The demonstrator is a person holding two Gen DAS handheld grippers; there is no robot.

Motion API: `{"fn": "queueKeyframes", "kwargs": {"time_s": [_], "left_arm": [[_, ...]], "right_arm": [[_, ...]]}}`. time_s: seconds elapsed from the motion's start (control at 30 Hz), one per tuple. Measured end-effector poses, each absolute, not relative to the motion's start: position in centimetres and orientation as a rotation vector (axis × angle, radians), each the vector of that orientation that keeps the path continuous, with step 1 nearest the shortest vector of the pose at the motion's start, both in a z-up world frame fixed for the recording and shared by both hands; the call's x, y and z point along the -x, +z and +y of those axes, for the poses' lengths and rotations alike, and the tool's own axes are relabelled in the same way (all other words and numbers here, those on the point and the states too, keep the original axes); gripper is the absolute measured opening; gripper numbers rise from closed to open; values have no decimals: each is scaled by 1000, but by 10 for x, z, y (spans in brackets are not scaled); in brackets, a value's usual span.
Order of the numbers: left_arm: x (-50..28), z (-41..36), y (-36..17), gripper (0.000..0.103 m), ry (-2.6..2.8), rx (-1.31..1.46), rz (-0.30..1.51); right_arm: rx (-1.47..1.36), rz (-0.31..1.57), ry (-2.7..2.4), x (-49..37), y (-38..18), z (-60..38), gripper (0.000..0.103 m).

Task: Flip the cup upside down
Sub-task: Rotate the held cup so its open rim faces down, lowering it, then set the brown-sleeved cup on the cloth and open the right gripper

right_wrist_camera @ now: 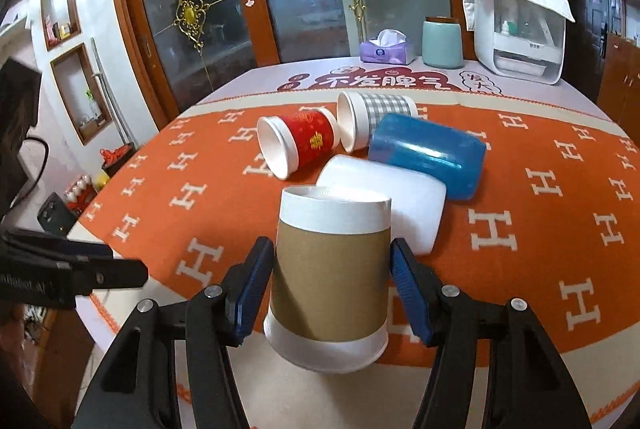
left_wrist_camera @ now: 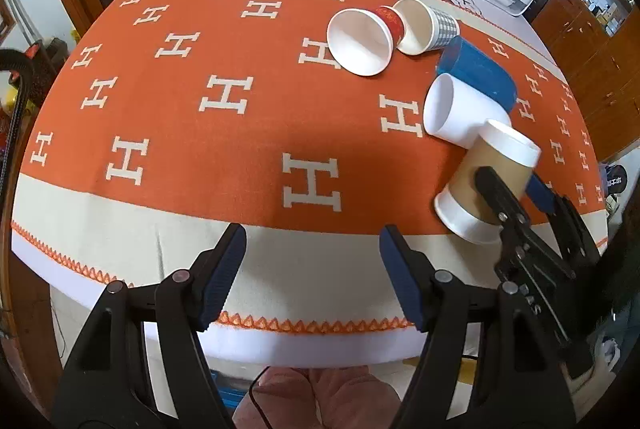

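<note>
Left gripper [left_wrist_camera: 312,277] fills the bottom of the left wrist view, fingers spread wide, nothing between them, hanging over the near edge of the worktop [left_wrist_camera: 280,261]. Off to its right, the brown cup [left_wrist_camera: 486,185] sits tilted in the right gripper [left_wrist_camera: 516,189]; one black finger crosses the sleeve, a blue pad shows behind. Narrow base points up and away, wide rim down toward the cloth; whether the rim touches the cloth I cannot tell. Beyond it lie four cups on their sides: white cup [left_wrist_camera: 460,113] just beside the brown one, blue cup [left_wrist_camera: 480,73] against the white one, then check cup [left_wrist_camera: 428,25] and red cup [left_wrist_camera: 362,39], mouths facing this camera.

Right wrist view: right gripper [right_wrist_camera: 332,289] has the brown cup [right_wrist_camera: 330,269] between its blue pads. Pads look to be at the sleeve on both sides, so I judge it grasped, though only lightly. Base up, rim low over the cream border of the cloth. White cup [right_wrist_camera: 404,205] lies just behind, blue cup [right_wrist_camera: 428,157], red cup [right_wrist_camera: 298,145] and check cup [right_wrist_camera: 374,119] further back. Left gripper's finger [right_wrist_camera: 72,269] shows at the left edge, well apart.

Judgement: cup is nearly inverted. To finish well, level the wrist until the rim is parallel to the cloth, lower straight down, and release only once the whole rim is seated. Keep clear of the white cup; a nudge would roll it.
</note>
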State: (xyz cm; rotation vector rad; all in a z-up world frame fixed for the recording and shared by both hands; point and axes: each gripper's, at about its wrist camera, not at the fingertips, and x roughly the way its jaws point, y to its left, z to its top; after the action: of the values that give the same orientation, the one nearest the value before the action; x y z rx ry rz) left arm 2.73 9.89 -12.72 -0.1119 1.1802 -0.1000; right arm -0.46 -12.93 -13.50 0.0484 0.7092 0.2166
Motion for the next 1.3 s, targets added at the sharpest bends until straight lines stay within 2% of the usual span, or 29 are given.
{"fn": "queueKeyframes", "kwargs": {"time_s": [0.4,0.47,0.53,0.6,1.0,1.3], "left_arm": [[-26,99,-145,67,-114,84,1178],[-26,98,-146,67,-122,80,1179],[-26,97,-146,67,-131,76,1182],[-28,96,-148,67,-145,80,1194],[-27,91,-144,71,-171,56,1257],[-18,82,-114,71,-174,26,1241]], "right_arm": [[62,692,194,47,-158,-110,61],[61,707,192,47,-159,-108,66],[39,711,188,47,-159,-110,79],[14,709,182,48,-157,-113,82],[-99,782,146,64,-132,-124,82],[-156,844,96,81,-83,-139,82]]}}
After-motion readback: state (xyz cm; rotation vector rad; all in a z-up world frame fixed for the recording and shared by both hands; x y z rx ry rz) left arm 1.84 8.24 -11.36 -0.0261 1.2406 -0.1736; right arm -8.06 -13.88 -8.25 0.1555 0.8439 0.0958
